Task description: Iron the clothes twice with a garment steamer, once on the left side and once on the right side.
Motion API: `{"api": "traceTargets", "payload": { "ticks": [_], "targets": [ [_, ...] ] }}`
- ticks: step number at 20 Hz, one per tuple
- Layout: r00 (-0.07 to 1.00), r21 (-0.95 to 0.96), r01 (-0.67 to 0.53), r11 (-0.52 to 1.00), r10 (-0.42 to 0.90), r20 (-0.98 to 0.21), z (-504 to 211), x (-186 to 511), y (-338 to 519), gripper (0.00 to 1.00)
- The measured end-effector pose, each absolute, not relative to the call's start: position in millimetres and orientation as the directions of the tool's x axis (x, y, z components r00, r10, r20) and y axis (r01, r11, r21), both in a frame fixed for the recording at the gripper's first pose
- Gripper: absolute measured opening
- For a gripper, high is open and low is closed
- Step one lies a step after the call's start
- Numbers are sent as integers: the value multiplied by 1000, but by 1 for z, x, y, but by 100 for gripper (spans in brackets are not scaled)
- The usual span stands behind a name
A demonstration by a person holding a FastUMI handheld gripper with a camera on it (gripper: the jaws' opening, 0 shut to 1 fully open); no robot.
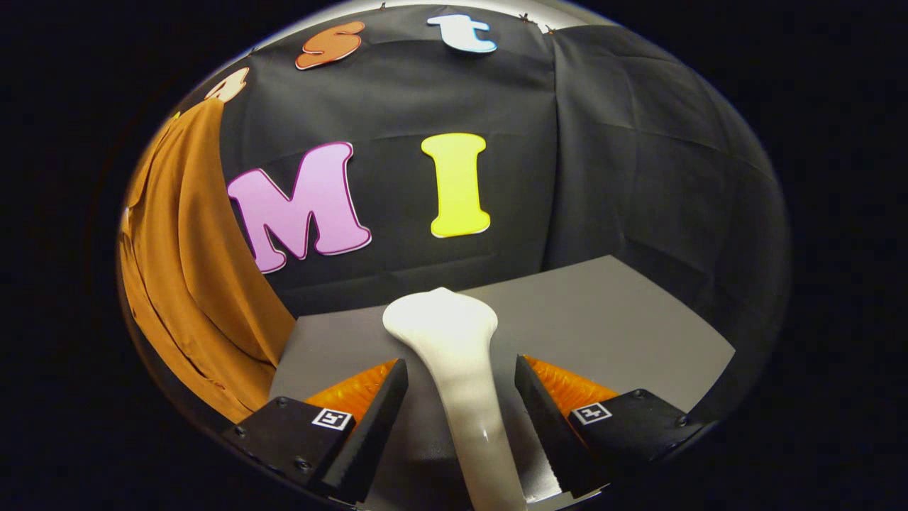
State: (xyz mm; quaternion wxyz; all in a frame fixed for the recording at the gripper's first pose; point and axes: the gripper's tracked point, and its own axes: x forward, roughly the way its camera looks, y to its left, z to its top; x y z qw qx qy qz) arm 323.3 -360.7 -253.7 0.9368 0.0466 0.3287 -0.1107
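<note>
Where the 2 fingers of the gripper (461,397) frame the lower centre of the frame, the white garment steamer (454,355) lies between them, its handle running up from the bottom edge and its wider head pointing away, just beyond the fingertips. The fingers stand apart with a gap on each side of the handle, so the gripper is released and presses on nothing. The steamer rests on the grey worktop (603,319), which fills the lower middle and lower right of the frame. At the left of the frame, an orange-brown garment (191,284) hangs in long vertical folds against the black booth wall (638,177), its lower part reaching down beside the worktop's left corner, well apart from the steamer.
</note>
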Motion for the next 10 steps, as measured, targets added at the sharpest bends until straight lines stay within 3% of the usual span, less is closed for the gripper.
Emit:
{"api": "traceTargets", "payload": {
  "ticks": [6,10],
  "targets": [
    [675,-24,255,967,-196,-711,-280,318,-368,88],
    [661,-22,266,964,-199,-724,-282,316,-371,63]
  ]
}}
